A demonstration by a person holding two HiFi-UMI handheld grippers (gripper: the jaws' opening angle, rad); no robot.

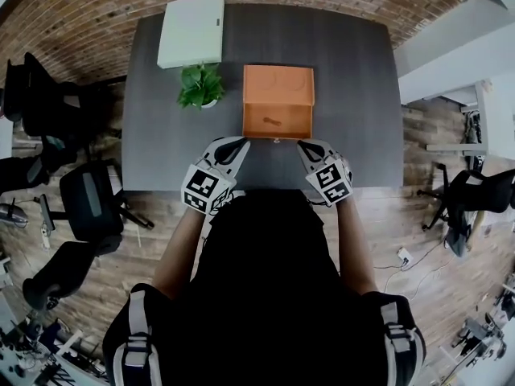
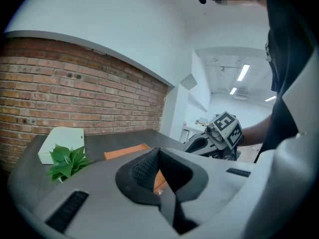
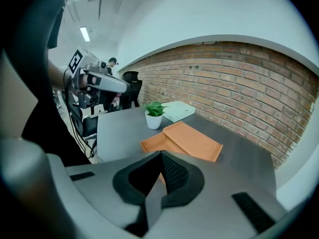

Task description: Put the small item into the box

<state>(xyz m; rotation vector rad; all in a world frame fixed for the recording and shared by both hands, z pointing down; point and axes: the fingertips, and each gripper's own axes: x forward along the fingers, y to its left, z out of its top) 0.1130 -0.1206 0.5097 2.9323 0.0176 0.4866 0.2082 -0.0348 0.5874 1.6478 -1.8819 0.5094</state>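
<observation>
Both tools are closed and empty. The left tool (image 2: pixel 159 158) is showing its ribbed jaws pressed together with nothing between them, and the right tool (image 3: pixel 160 161) is showing the same. Each is being held just short of the near edge of the open orange cardboard box (image 1: pixel 298 119), one toward each front corner, above the dark grey worktop (image 1: pixel 354 95). A small elongated brownish item (image 1: pixel 272 121) is lying inside the box's tray, so the placing is looking done, and the lid is lying open on the box's far side. A small green potted plant (image 1: pixel 199 85) is standing just left of the box's lid. A flat white rectangular case (image 1: pixel 191 30) is lying farther back than the plant. If closing is coming next, one tool should be steadying the tray's front wall. The other should be reaching to the lid's far edge, swinging it over slowly and keeping clear of the plant.
</observation>
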